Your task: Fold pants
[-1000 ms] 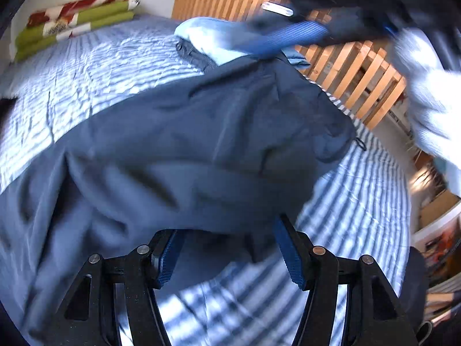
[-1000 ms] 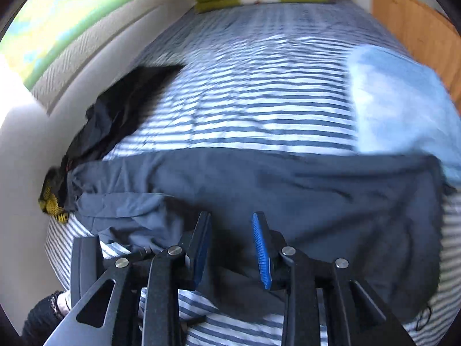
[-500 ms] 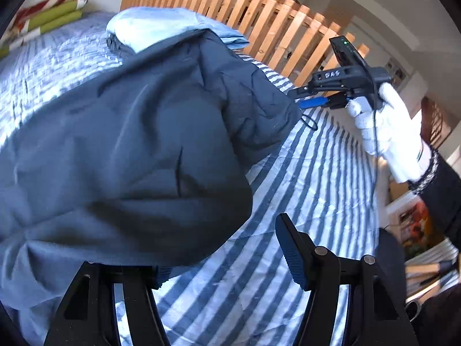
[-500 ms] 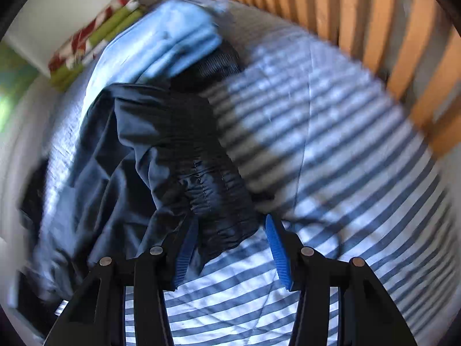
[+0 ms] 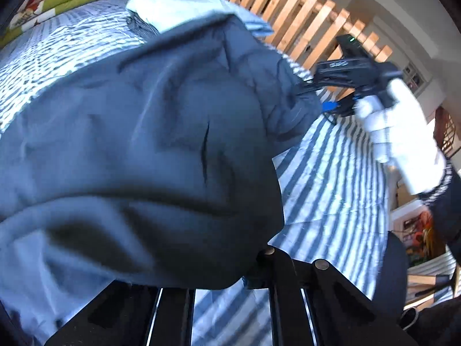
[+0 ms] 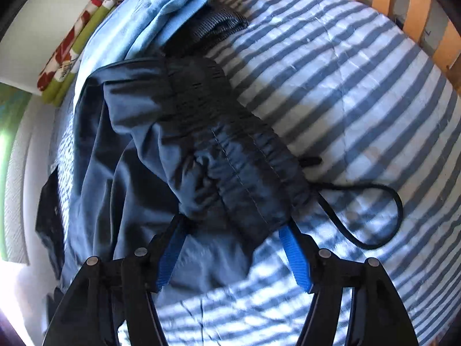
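the dark pants (image 6: 201, 155) are lying bunched on the striped bed (image 6: 360, 92), no tidy fold showing so far. the left claw (image 5: 227, 282) is clamping a fold of them, while the right claw (image 6: 233, 256) is opening around the waistband, not pinching it. most of the folding looks left.

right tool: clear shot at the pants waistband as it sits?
Probably yes. The right tool is opening, and the waistband of the pants already bunches between its pads on the bed, nothing covering it.
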Demonstrator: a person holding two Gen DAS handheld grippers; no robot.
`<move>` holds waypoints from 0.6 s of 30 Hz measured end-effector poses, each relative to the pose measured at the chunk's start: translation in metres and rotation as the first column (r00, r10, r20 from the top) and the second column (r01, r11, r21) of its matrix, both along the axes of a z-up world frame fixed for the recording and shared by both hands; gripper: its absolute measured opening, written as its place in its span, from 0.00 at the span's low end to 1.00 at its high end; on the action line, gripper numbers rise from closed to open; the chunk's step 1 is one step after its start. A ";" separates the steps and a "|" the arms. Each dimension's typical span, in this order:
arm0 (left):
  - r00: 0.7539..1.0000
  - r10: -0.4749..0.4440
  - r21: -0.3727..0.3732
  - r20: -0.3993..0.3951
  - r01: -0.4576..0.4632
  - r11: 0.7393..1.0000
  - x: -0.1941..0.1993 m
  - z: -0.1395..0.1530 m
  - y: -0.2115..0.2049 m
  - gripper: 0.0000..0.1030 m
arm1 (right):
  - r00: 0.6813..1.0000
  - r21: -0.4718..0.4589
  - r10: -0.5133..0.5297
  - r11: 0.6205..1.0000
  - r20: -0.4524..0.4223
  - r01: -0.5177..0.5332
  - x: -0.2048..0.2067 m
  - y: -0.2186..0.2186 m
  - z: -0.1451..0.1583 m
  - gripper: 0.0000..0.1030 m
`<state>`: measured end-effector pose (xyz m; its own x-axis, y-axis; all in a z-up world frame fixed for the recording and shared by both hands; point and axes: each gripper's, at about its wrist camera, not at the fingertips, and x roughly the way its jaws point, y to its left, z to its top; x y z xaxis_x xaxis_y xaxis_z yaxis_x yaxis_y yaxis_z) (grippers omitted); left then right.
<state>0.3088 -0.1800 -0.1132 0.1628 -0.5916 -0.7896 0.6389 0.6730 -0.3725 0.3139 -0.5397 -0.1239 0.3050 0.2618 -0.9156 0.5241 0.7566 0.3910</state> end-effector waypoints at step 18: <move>0.951 -0.272 -0.044 -0.144 0.268 0.962 -0.137 0.026 -0.054 0.00 | 0.987 -0.370 0.029 0.928 0.158 0.032 -0.123 -0.042 0.085 0.15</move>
<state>0.1719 -0.2337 -0.0877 -0.1229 -0.6159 -0.7782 0.7324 0.4728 -0.4899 0.1906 -0.5814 -0.0384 0.4538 -0.0873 -0.8868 0.4802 0.8623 0.1608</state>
